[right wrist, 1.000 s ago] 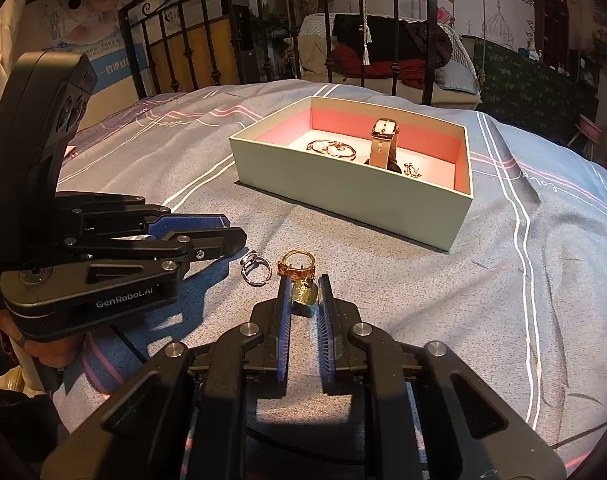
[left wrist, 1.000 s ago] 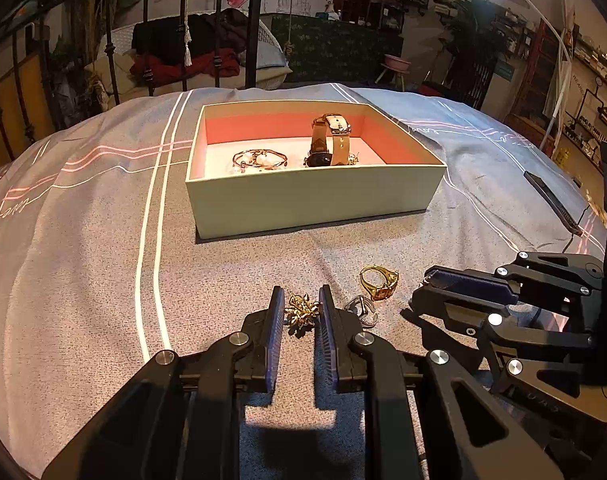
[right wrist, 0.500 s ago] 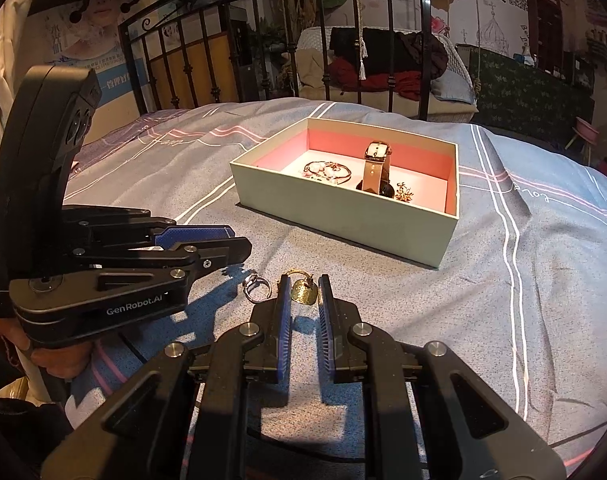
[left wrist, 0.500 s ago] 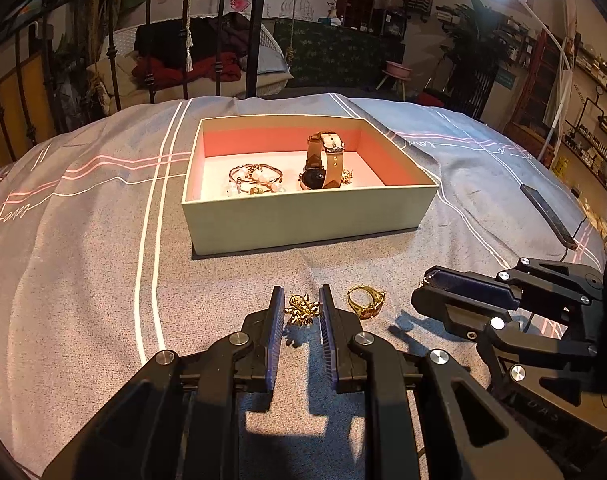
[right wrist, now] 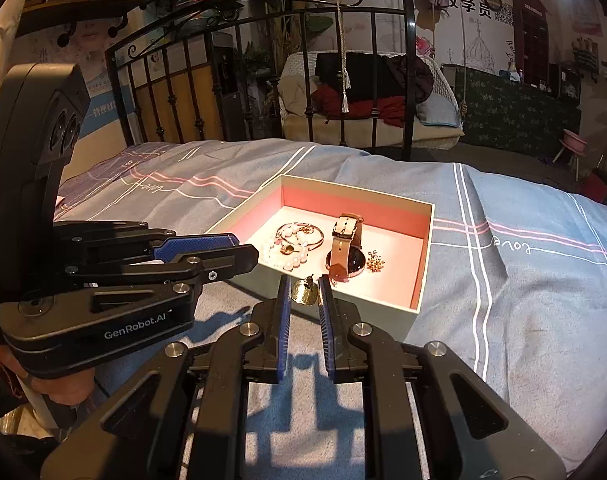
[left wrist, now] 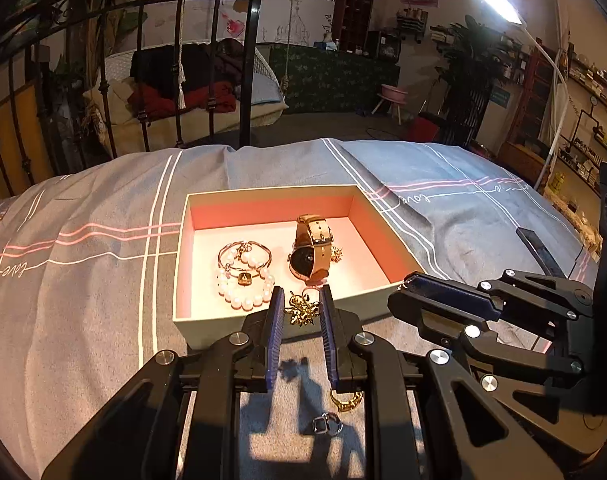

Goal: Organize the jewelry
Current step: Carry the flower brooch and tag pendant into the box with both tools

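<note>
A pale open box [left wrist: 191,320] [right wrist: 421,292] with a pink lining lies on the bed. In it lie a pearl bracelet [left wrist: 243,276] [right wrist: 291,244], a tan-strapped watch [left wrist: 309,248] [right wrist: 343,244] and a small gold earring [right wrist: 374,261]. My left gripper [left wrist: 301,310] is shut on a gold flower brooch [left wrist: 302,310], held above the box's near wall. My right gripper [right wrist: 304,290] is shut on a gold pendant [right wrist: 303,290], held by the box's near wall. A gold ring [left wrist: 345,400] and a silver ring [left wrist: 326,424] lie on the blanket below the left gripper.
The grey-blue striped blanket [left wrist: 83,280] [right wrist: 523,300] covers the bed. A black iron bed frame [left wrist: 247,60] [right wrist: 407,80] stands behind. A dark phone [left wrist: 537,250] lies on the blanket at the right. The right gripper's body [left wrist: 503,320] is close beside the left one.
Both grippers rose and moved forward with their pieces, from over the blanket to the box's near wall. The two rings stayed on the blanket, now beneath the left gripper.
</note>
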The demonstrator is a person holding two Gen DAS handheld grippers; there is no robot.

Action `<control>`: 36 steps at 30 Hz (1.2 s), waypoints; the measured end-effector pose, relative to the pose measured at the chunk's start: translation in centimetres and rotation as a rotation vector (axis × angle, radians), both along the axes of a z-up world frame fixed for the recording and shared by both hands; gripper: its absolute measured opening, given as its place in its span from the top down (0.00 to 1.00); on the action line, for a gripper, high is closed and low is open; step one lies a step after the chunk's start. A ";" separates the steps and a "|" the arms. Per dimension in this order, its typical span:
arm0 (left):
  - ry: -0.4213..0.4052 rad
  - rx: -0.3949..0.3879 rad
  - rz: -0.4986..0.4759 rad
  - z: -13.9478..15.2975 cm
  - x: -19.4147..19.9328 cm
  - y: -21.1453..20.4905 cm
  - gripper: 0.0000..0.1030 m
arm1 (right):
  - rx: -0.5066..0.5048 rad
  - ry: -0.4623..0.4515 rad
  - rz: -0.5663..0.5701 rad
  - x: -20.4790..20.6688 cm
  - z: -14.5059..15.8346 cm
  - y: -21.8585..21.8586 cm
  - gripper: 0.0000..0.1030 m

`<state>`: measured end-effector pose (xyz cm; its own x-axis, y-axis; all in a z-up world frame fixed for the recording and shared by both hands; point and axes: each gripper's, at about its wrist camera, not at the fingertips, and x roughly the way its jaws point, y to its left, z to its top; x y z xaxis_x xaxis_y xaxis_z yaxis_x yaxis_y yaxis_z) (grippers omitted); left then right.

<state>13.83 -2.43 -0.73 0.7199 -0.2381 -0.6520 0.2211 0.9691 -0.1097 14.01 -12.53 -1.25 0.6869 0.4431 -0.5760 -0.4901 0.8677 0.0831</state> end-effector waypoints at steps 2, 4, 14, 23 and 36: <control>-0.004 0.002 0.006 0.4 0.8 0.0 0.83 | 0.010 0.009 -0.015 1.0 0.2 -0.2 0.86; -0.010 0.011 0.011 0.7 1.6 -0.1 0.83 | 0.014 0.011 -0.028 1.8 0.3 -0.3 0.86; 0.038 0.024 0.052 0.0 5.6 0.0 0.83 | 0.016 0.025 -0.056 4.7 0.3 -0.1 0.86; 0.083 0.044 0.065 -1.2 7.3 0.1 0.83 | -0.057 0.093 -0.110 6.6 -2.1 0.2 0.86; 0.143 0.054 0.074 -3.3 8.7 0.5 0.83 | -0.081 0.139 -0.097 7.9 -3.9 0.8 0.86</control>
